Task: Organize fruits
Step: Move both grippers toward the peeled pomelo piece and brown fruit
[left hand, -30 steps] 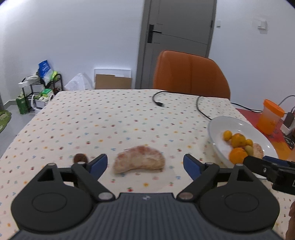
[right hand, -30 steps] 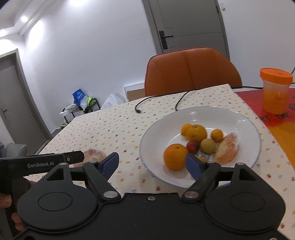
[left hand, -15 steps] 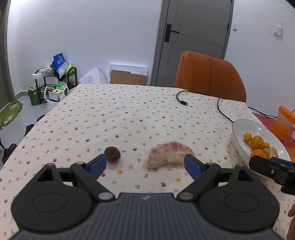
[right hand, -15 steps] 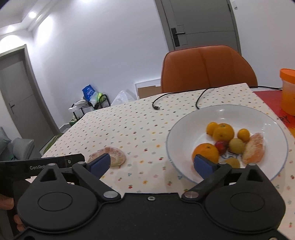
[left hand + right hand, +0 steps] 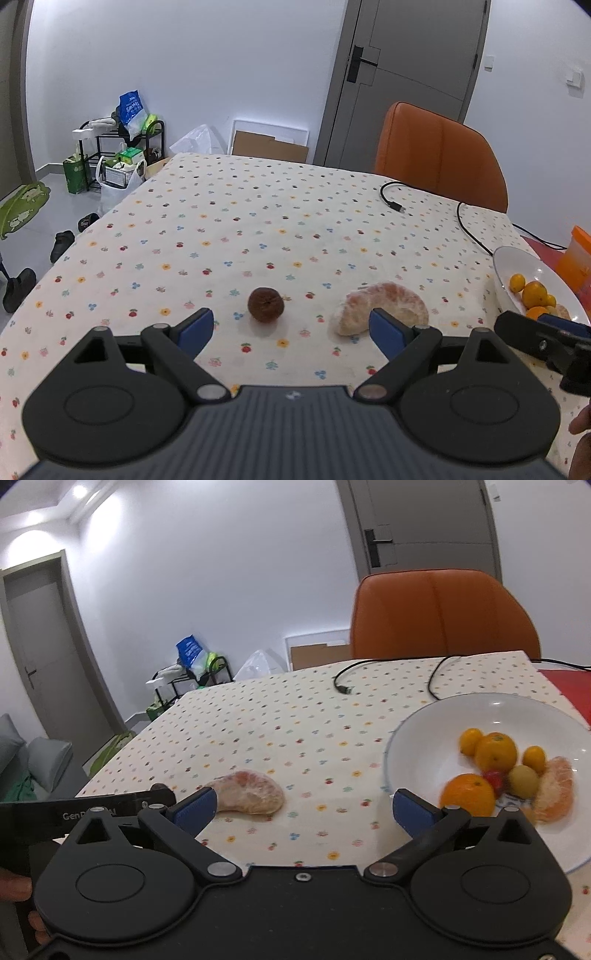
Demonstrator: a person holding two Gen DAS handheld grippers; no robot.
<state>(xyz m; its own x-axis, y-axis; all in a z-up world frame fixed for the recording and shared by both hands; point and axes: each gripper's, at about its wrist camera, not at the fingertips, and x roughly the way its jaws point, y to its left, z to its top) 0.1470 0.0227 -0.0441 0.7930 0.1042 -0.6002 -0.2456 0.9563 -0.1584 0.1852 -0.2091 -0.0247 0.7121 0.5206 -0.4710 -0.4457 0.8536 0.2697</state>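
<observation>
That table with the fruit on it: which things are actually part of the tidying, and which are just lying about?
Part of the job:
- white plate, already holding oranges and small fruits
- peeled citrus segment on the tablecloth
- small brown fruit beside it
- left gripper and right gripper, both open and empty

Just lying about:
- black cable
- orange chair
- orange cup

My left gripper (image 5: pixel 291 328) shows blue-padded fingertips (image 5: pixel 195 328) on black linkage arms with silver pivot screws, above a ribbed grey housing; my right gripper (image 5: pixel 303 806) has matching blue pads (image 5: pixel 412 810), a smooth black body and one centre screw; white "Gen" lettering marks the left unit's side.
</observation>
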